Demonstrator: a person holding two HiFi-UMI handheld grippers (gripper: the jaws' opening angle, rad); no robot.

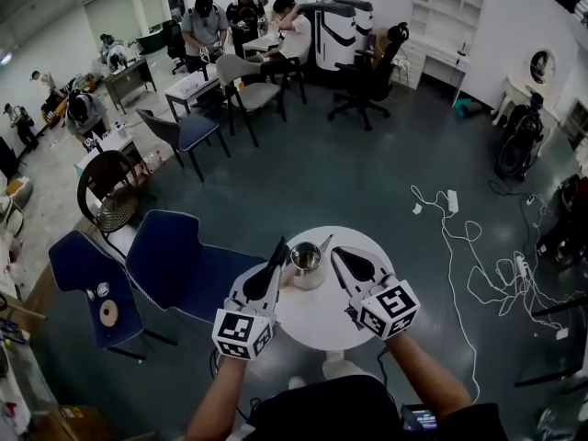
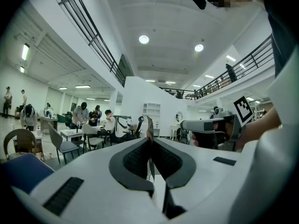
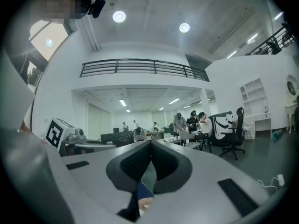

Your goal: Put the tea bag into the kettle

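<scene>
A small metal kettle (image 1: 306,263) with an open top and a thin spout stands on the round white table (image 1: 322,324). My left gripper (image 1: 280,243) is just left of the kettle, its tips by the rim. In the left gripper view it (image 2: 150,138) is shut on a thin flat piece seen edge-on, the tea bag (image 2: 149,125), which sticks out past the tips. My right gripper (image 1: 334,251) hangs just right of the kettle. Seen from its own camera, the right gripper (image 3: 150,142) is shut with nothing between the pads. Neither gripper view shows the kettle.
Two blue chairs (image 1: 175,265) stand close to the table's left side. White cables and a power strip (image 1: 452,200) lie on the floor to the right. Further back are desks, office chairs (image 1: 367,81) and several people.
</scene>
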